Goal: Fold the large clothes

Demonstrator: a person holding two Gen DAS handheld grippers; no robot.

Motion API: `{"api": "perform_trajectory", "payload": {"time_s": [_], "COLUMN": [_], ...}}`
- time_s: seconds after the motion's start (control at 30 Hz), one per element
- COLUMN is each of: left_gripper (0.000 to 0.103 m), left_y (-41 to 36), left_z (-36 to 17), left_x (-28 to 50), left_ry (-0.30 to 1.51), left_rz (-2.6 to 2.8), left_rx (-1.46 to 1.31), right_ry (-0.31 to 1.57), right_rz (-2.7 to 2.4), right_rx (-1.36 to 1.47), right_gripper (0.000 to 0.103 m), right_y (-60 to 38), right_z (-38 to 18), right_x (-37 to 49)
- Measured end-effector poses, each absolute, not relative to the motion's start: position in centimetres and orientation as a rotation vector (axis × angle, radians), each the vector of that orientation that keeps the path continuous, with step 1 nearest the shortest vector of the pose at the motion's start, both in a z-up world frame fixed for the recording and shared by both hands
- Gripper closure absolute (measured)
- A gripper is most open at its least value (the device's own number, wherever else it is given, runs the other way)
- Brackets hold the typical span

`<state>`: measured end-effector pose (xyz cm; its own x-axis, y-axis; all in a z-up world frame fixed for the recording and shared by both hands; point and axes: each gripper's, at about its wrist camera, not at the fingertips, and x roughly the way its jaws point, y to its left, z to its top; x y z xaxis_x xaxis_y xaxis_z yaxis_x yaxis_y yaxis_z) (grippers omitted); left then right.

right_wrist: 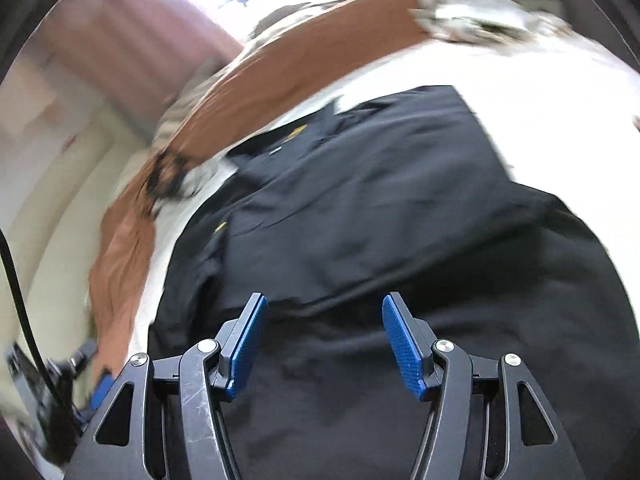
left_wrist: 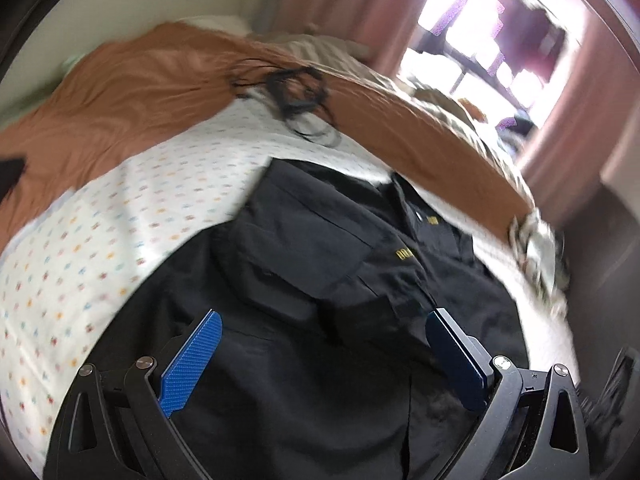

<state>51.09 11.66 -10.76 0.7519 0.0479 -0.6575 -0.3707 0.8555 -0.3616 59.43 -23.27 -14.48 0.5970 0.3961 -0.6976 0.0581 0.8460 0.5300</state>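
A large black garment [left_wrist: 320, 280] with small yellow lettering lies spread on a white bed sheet [left_wrist: 100, 240] with small coloured dots. It also fills the right wrist view [right_wrist: 380, 220]. My left gripper [left_wrist: 324, 320] is open and empty, its blue pads [left_wrist: 192, 360] hovering over the garment's near part. My right gripper [right_wrist: 324, 308] is open and empty, its blue pads [right_wrist: 404, 344] just above the garment's near edge. Both views are motion-blurred.
An orange-brown blanket [left_wrist: 140, 92] lies across the far side of the bed, with a tangle of black cord [left_wrist: 296, 96] on it. A crumpled patterned cloth [left_wrist: 536, 248] sits at the bed's right edge. Pink curtains [left_wrist: 600, 100] and a bright window stand beyond.
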Motion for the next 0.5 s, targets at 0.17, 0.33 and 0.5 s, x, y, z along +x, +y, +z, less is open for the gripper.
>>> {"api": "perform_trajectory", "payload": {"time_s": [0.17,0.33,0.5], "left_gripper": [0.001,0.001,0.001], "left_y": [8.0,5.9,4.0], "left_z": [-11.5,-11.8,-11.9], "left_x": [53.3,56.0,59.2], "left_ry": [0.746,0.791,0.822], "left_rz": [0.185,0.192,0.154], "left_rx": [-0.379,-0.266,-0.116], "right_ry": [0.926,0.927,0.919], "right_rz": [0.135,0.133,0.101], "right_rx": [0.644,0.734,0.853], "right_gripper": [0.043,0.043,0.043], "right_y": [-27.6,-30.0,-32.6], "right_z": [-15.8,-16.5,-17.1], "right_x": [60.9,61.8,61.9]}}
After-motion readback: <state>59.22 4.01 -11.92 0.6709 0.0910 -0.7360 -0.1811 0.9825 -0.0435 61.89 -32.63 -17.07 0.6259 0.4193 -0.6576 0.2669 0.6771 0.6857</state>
